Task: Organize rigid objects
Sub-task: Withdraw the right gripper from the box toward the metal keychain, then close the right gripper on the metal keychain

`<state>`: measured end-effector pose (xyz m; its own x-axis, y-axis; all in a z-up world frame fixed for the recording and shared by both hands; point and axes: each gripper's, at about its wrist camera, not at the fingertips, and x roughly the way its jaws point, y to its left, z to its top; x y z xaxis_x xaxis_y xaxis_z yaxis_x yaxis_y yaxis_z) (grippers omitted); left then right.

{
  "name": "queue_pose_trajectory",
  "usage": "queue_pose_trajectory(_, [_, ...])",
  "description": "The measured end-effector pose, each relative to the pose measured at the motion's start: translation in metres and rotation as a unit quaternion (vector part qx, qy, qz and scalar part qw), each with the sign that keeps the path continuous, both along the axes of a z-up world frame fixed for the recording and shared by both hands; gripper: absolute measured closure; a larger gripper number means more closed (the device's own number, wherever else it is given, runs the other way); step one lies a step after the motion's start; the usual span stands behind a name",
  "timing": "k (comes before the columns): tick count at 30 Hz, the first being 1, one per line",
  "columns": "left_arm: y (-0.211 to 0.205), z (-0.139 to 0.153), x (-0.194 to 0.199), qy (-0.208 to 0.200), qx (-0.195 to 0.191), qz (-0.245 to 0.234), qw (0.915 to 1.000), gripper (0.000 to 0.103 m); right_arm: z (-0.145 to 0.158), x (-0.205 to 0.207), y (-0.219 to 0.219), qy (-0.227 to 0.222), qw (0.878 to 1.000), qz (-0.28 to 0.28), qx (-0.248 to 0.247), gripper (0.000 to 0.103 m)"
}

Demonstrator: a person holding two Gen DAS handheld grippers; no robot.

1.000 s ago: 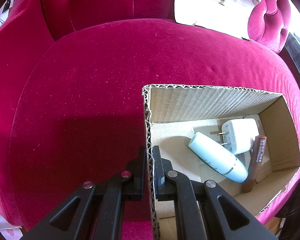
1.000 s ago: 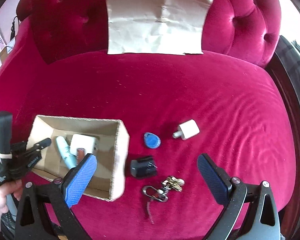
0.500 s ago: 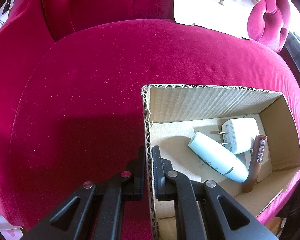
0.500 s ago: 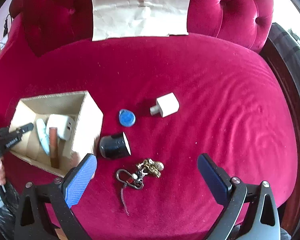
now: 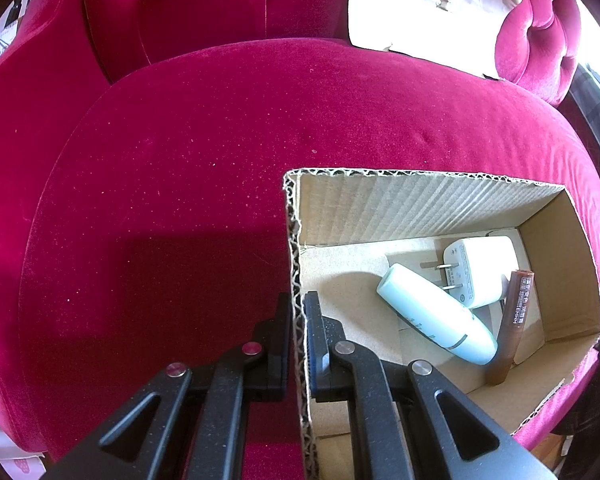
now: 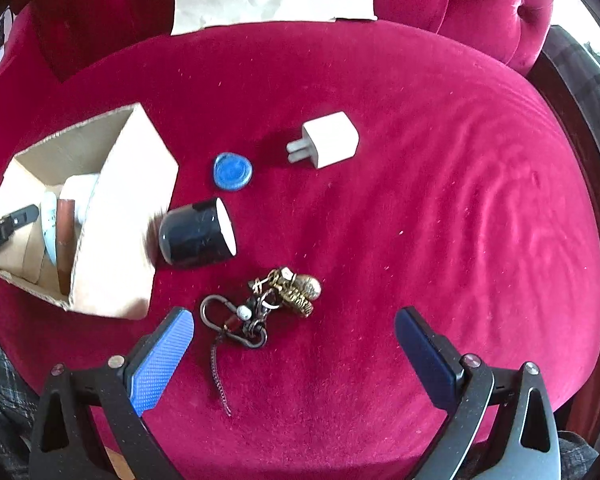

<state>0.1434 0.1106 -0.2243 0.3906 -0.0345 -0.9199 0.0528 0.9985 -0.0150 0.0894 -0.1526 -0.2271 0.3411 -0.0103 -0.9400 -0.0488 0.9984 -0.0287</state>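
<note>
Cardboard is what the left gripper (image 5: 298, 340) clamps: its fingers pinch the near wall of the open cardboard box (image 5: 432, 208), which sits on the red velvet sofa seat (image 6: 420, 160) and already holds a pale blue tube (image 5: 436, 320), a white plug adapter (image 5: 480, 270) and a brown stick (image 5: 514, 320). The right gripper (image 6: 294, 356) hangs wide open and empty over the keychain (image 6: 268, 304), with the black cylinder (image 6: 196, 236), blue tag (image 6: 232, 171) and white charger (image 6: 332, 144) beyond it. The keychain's long axis runs from its gold charm at the upper right down to the dangling cord at the lower left. The risks, as I judge them: a pinch on one loose ring lets the rest swing and snag the box rim, and the cylinder, on its side touching the box wall, may roll if nudged.
</note>
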Motion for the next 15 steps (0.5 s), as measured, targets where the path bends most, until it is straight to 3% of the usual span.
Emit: queue_pose_trajectory(15, [0.0,0.0,0.0,0.0,-0.001,0.001,1.0,0.097,-0.025,-0.002,0.013,0.02,1.0,0.012,-0.012,0.0])
